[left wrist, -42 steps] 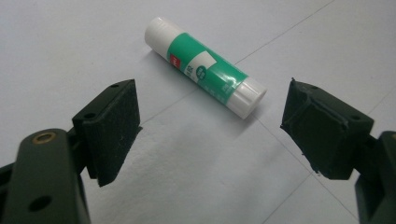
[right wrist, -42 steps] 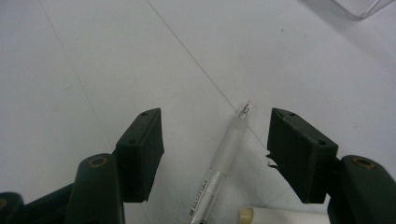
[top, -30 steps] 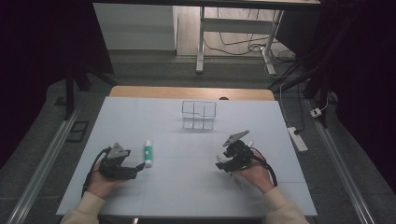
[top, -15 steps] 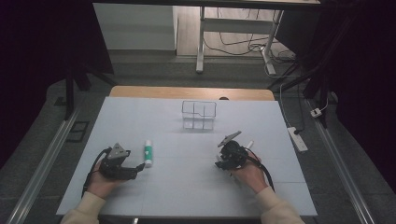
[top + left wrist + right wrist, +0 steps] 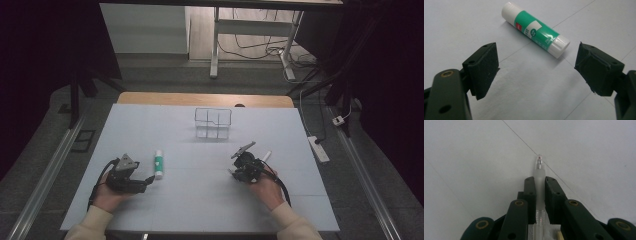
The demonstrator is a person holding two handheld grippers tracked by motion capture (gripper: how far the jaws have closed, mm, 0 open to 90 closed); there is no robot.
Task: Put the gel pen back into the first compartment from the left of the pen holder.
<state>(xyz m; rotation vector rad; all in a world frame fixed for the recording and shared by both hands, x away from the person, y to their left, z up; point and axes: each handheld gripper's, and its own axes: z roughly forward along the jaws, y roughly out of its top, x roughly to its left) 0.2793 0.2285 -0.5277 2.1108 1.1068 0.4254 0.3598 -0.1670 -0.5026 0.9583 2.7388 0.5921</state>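
While my right gripper [image 5: 539,182] has just been closing, it clamps the pen [image 5: 539,173] lengthwise for carrying; my left gripper [image 5: 536,65] gapes, glue stick [image 5: 535,30] just beyond its fingertips.

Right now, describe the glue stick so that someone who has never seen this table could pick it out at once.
Start from the pale table top and find the left tongs near its front left, open and holding nothing. The glue stick lies flat on the surface just beyond them. It is a short white tube with a green label, unlike the thin frosted pen clamped in the right tongs.
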